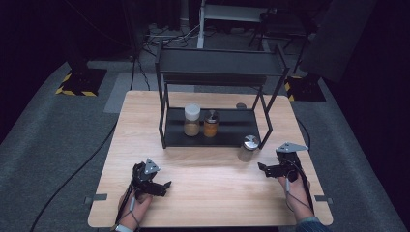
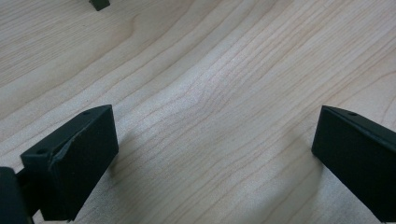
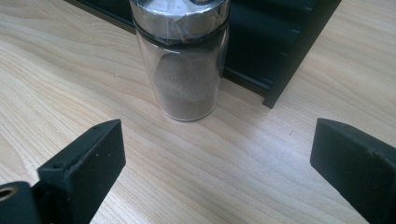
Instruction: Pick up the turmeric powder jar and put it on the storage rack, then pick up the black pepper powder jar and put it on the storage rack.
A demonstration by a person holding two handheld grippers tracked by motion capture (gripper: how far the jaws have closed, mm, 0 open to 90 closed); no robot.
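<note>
1. We note the right gripper (image 1: 265, 167) low over the wooden table (image 1: 212, 193), jaws wide apart, nothing between them; it points at a glass shaker jar (image 3: 184, 70) with a chrome lid, holding brownish powder.
2. The jar stands upright on the table, just beside the front right leg of the black two-tier rack (image 1: 217, 72), near the gripper but not touching it.
3. The left gripper (image 1: 163, 186) sits at the near left, jaws spread over bare wood.
4. On the rack's lower shelf we see a white-capped jar (image 1: 192, 120) beside an orange-filled jar (image 1: 211, 124).
</note>
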